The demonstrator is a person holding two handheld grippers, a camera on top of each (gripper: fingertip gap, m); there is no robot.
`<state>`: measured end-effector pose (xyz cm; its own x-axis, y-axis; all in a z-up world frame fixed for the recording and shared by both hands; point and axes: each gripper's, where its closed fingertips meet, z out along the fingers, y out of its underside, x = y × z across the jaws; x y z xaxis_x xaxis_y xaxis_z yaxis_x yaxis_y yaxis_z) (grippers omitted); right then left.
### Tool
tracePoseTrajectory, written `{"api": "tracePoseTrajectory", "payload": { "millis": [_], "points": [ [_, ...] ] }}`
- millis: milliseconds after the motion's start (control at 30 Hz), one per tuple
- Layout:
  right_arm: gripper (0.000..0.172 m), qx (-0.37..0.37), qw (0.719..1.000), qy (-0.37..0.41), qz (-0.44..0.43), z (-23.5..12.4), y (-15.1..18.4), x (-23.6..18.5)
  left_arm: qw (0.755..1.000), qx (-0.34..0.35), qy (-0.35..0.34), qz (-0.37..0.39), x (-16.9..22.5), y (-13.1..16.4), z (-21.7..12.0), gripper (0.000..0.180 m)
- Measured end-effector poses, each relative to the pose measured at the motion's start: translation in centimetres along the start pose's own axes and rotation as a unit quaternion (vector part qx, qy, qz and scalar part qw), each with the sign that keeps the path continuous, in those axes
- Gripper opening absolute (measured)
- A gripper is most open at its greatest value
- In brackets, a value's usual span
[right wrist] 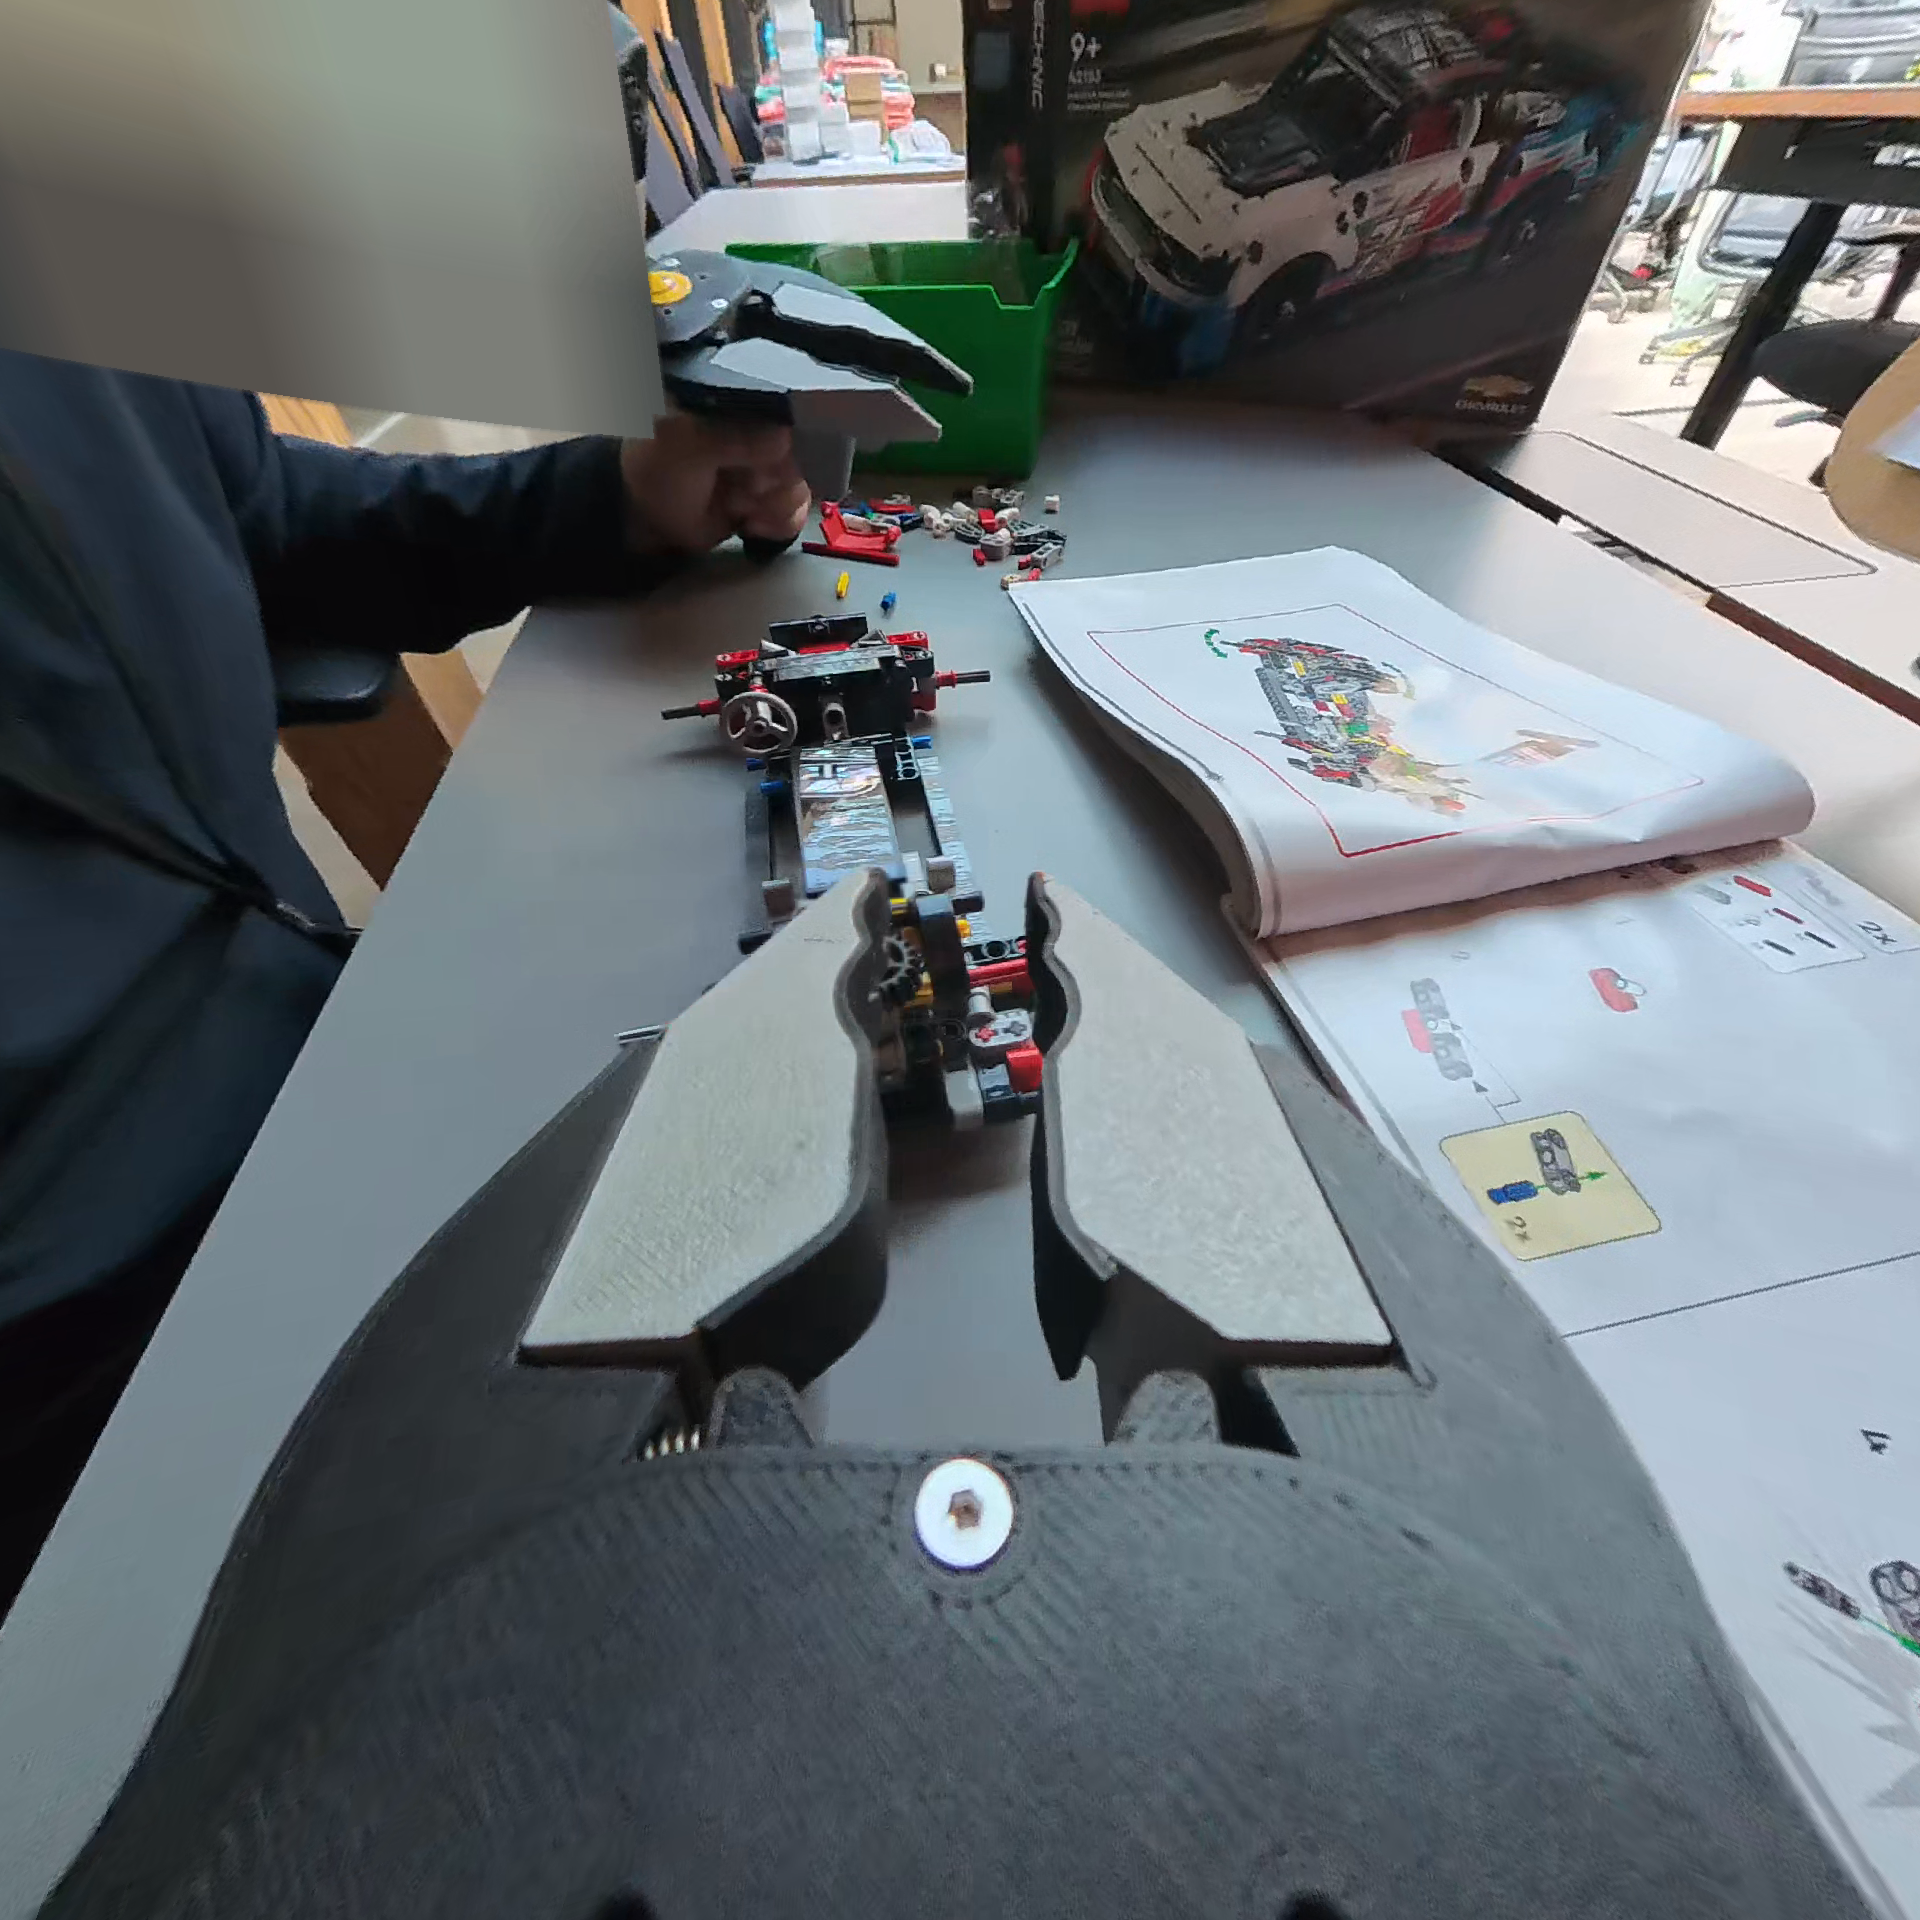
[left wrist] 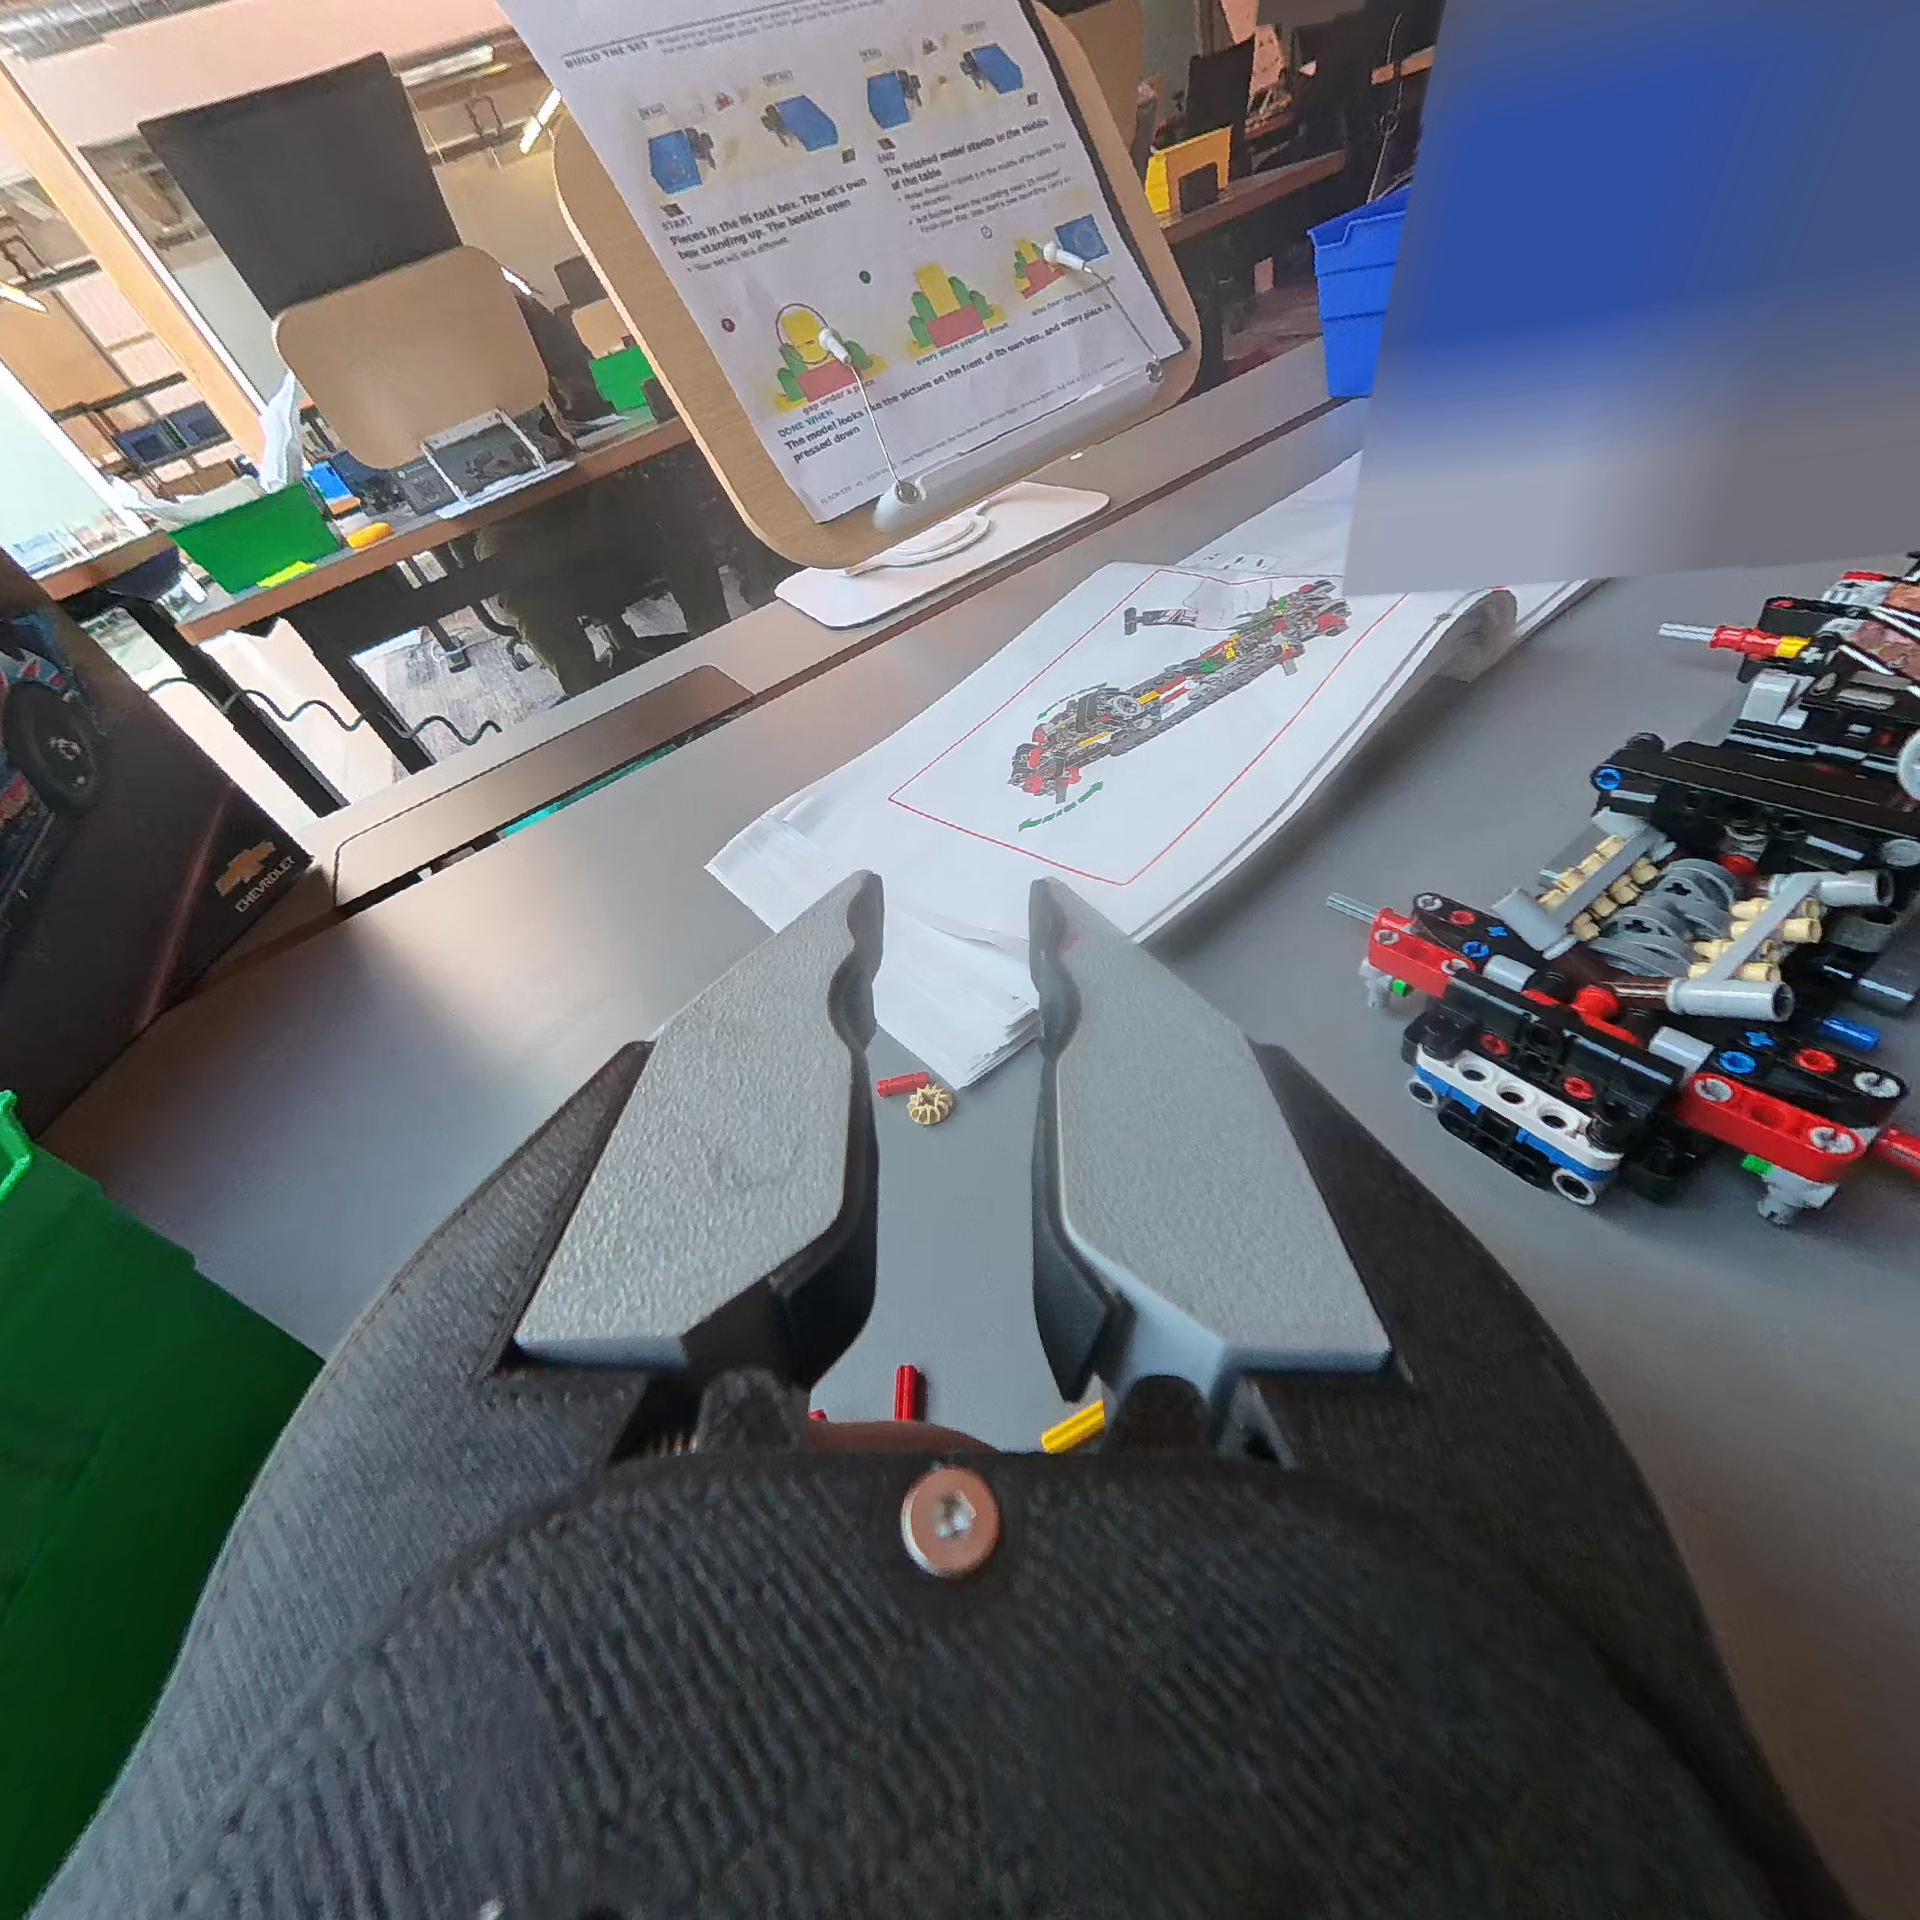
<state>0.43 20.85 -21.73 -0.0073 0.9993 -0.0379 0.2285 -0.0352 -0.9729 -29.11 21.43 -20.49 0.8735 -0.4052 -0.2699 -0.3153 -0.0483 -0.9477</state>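
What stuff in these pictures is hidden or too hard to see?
- Right claw: whether its fingers press the brick car chassis, right wrist view; the fingers cover the near end.
- Chassis's far end, left wrist view: cut off by the right edge.
- Green bin contents, right wrist view: its wall hides them.
- Loose pieces, right wrist view: too small to tell apart.
- Left claw: plainly holds nothing.

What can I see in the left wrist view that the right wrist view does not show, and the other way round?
Only the left wrist view: a sheet on a wooden stand, a blue bin, a tan gear and a red pin below the open left tool.

Only the right wrist view: a person's sleeve, the heap of loose parts, and the right tool around the model's end.

Both: the brick car chassis, open booklet, green bin, model's box, grey table.
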Motion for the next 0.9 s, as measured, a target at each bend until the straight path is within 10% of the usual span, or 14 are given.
{"api": "tracePoseTrajectory", "payload": {
  "millis": [900],
  "points": [
    [0.023,-0.043,0.999,-0.012,0.016,0.3,1.2,0.5,1.0,-0.014,0.007,0.025,0.7,0.3,0.2,0.026]
  ]
}}
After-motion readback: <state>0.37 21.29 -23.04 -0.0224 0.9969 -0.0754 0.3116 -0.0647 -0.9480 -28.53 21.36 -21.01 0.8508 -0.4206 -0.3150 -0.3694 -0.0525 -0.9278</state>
